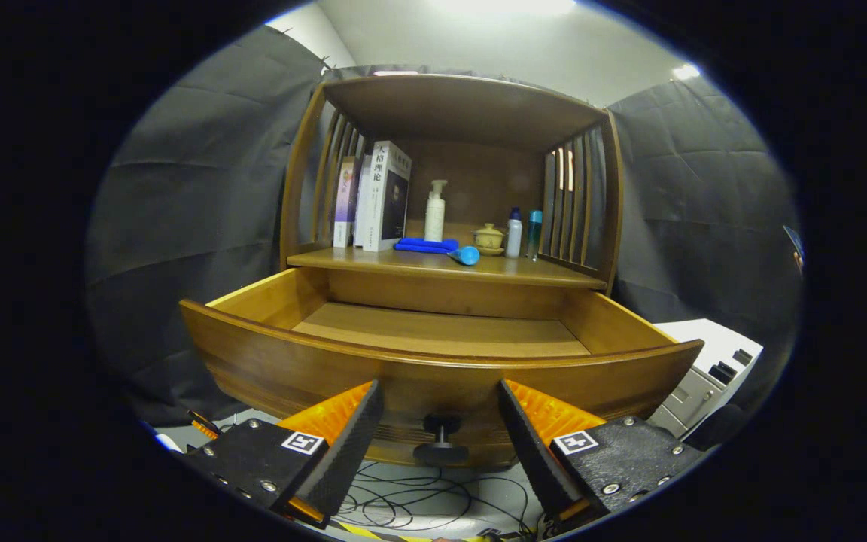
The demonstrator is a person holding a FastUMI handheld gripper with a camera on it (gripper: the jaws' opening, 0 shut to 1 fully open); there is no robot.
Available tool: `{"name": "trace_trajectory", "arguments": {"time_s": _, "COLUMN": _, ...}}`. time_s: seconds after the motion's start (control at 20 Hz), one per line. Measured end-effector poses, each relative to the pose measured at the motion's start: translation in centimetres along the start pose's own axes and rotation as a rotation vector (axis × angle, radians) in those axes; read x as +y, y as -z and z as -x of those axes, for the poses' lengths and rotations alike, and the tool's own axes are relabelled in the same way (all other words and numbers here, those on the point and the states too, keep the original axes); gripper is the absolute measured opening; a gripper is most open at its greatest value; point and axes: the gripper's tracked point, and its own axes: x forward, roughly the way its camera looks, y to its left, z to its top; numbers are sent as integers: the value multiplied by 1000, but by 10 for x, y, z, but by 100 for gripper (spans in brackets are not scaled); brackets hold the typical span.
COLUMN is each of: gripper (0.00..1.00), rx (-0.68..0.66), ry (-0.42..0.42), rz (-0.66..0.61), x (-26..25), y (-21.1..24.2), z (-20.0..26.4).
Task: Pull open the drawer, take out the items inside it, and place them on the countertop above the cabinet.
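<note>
Drawer (433, 354) stood pulled out below the countertop (441, 267), visible floor bare, gripper (441, 421) fingers spread and gripping nothing, knob (441, 444) between them; rigid, heavy-looking wood, so I'd grip that small, probably slippery knob.

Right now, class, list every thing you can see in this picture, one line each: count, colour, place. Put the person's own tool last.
drawer: one, brown wood, pulled open below the countertop, visible floor bare.
knob: one, dark, on the drawer front, between the fingers.
countertop: one, brown wood.
books: about three, white and purple, upright at its left.
pump bottle: one, white, centre.
cloth: one, blue, folded.
blue tube: one, lying beside the cloth.
lidded cup: one, yellowish.
small bottles: two, white and teal.
cables: dark, floor.
gripper: one, open, fingers flanking the knob.
</note>
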Motion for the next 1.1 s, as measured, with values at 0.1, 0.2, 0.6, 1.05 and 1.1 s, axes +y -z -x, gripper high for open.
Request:
{"name": "trace_trajectory", "arguments": {"time_s": 0.1, "gripper": 95, "rx": -18, "ry": 3, "rz": -50, "x": -2, "y": -3, "z": -1}}
{"name": "trace_trajectory", "arguments": {"time_s": 0.2, "gripper": 95, "rx": -22, "ry": -8, "rz": -62, "x": -3, "y": -4, "z": -4}}
{"name": "trace_trajectory", "arguments": {"time_s": 0.6, "gripper": 95, "rx": -16, "ry": -39, "rz": -41, "x": 3, "y": -8, "z": -27}}
{"name": "trace_trajectory", "arguments": {"time_s": 1.05, "gripper": 95, "rx": -40, "ry": -49, "rz": -110, "x": -1, "y": -24, "z": -76}}
{"name": "trace_trajectory", "arguments": {"time_s": 1.1, "gripper": 96, "rx": -28, "ry": -48, "rz": -118, "x": 0, "y": -20, "z": -86}}
